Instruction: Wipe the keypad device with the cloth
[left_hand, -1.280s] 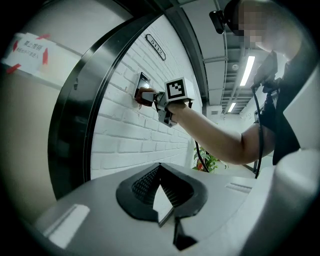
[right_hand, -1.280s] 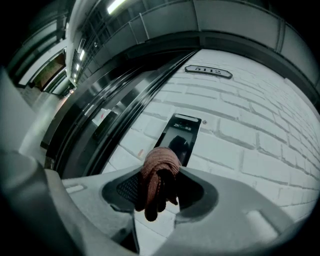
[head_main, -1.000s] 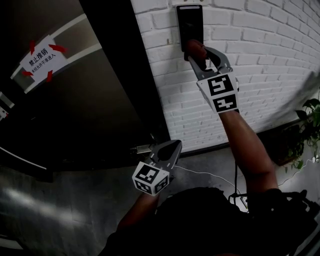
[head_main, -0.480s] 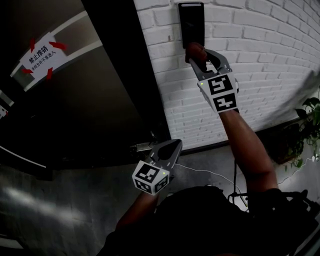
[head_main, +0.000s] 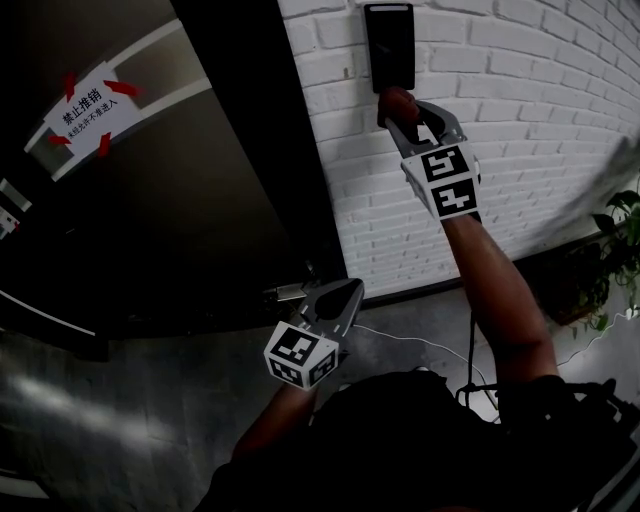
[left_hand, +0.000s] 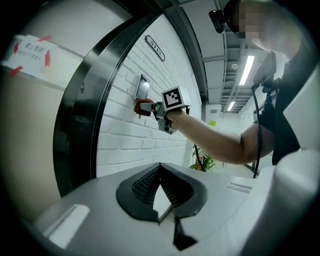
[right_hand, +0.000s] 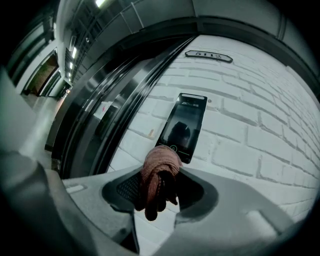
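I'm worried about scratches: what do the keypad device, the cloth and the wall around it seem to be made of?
Keypad device: dark, glossy front, probably glass or smooth plastic, since it shows faint reflections. Cloth: soft reddish-brown textile, perhaps knitted or terry; it bunches and droops in folds. Wall: brick painted matt white, with the mortar joints showing.

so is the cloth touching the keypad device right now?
Cannot tell. In the right gripper view the cloth overlaps the lower edge of the keypad device, maybe only by line of sight; the head view shows neither contact nor gap.
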